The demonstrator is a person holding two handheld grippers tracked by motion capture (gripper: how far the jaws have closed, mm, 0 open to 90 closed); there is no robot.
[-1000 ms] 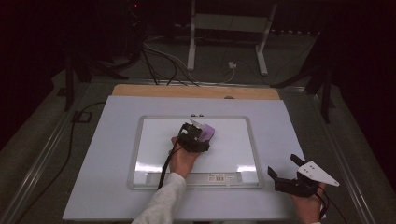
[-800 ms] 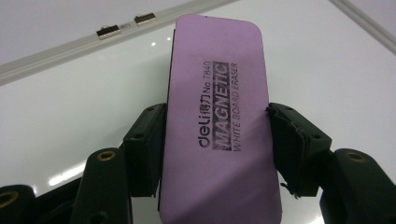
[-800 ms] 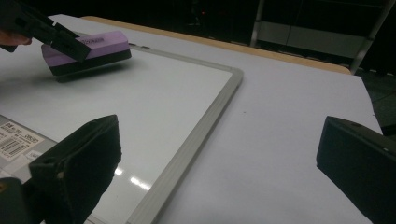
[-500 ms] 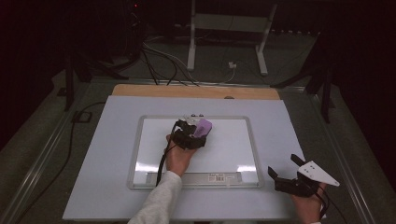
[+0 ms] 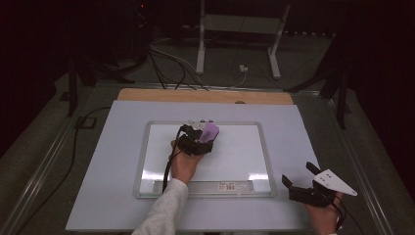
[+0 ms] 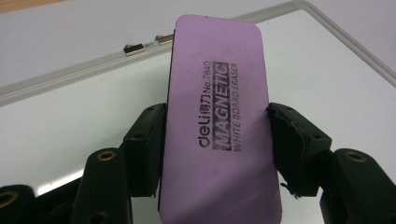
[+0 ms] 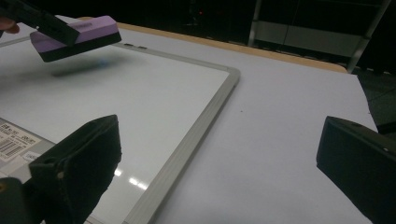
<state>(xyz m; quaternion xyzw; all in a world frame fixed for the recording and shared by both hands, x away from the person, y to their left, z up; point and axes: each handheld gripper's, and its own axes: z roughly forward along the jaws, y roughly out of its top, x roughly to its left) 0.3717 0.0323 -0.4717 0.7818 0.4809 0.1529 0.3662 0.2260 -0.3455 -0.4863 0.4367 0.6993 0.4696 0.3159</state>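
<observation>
The step in hand looks like wiping the whiteboard [image 5: 235, 161] with the purple eraser [image 6: 217, 126]. The left tool [image 5: 198, 141] is clenched on that eraser: in the left gripper view its two black jaws press against the eraser's long sides, about halfway along its length, and the printed purple back faces the camera. To do the wipe well, I would bring the dark felt face down flat on the board rather than on one edge, keep the pressure even, and pull in long overlapping strokes that stay inside the grey frame. The grip sits fairly central, which should keep the eraser from twisting under drag; a firmer squeeze may be wanted if it starts to pivot.

The eraser pokes out ahead of the left tool toward the far edge of the counter [image 5: 112, 161], over the far-left part of the whiteboard and near the two clips on the frame's far side. In the right gripper view it hangs just above the board with a soft shadow under it, so it seems lifted clear, not touching.

The right tool [image 5: 299, 179] is released, jaws wide and holding nothing, near the counter's near-right corner, just off the whiteboard's near-right corner
</observation>
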